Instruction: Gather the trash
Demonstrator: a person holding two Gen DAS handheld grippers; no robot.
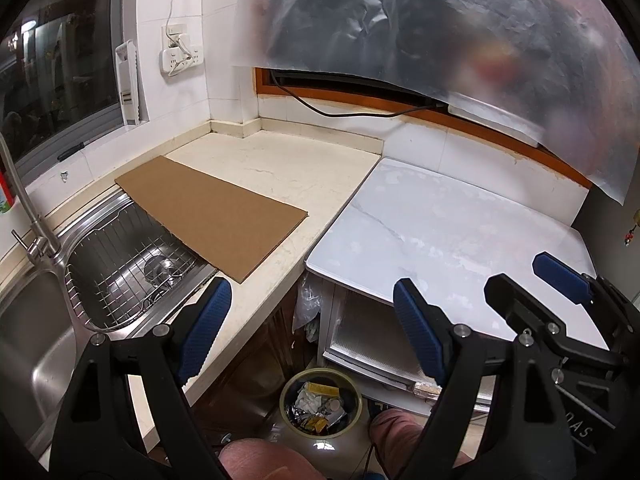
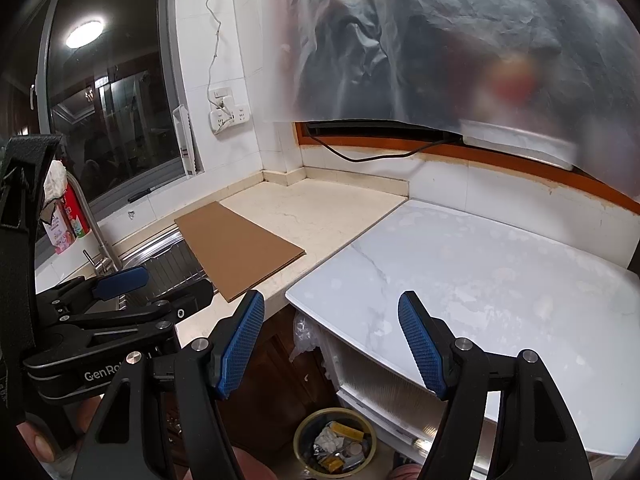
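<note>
A round trash bin (image 1: 320, 402) stands on the floor below the counter, holding crumpled wrappers and paper; it also shows in the right wrist view (image 2: 335, 442). My left gripper (image 1: 312, 332) is open and empty, held above the bin. My right gripper (image 2: 331, 344) is open and empty, also above the bin. The right gripper shows at the right of the left wrist view (image 1: 540, 280), and the left gripper at the left of the right wrist view (image 2: 168, 286). No loose trash shows on the counter (image 1: 280, 160) or the white marble table (image 1: 460, 232).
A flat cardboard sheet (image 1: 212, 216) lies on the counter, overhanging the steel sink (image 1: 120, 268). A faucet (image 1: 28, 216) stands at left. A translucent plastic sheet (image 1: 440, 28) hangs over the window. A wall socket with cables (image 1: 180, 52) is on the tiles.
</note>
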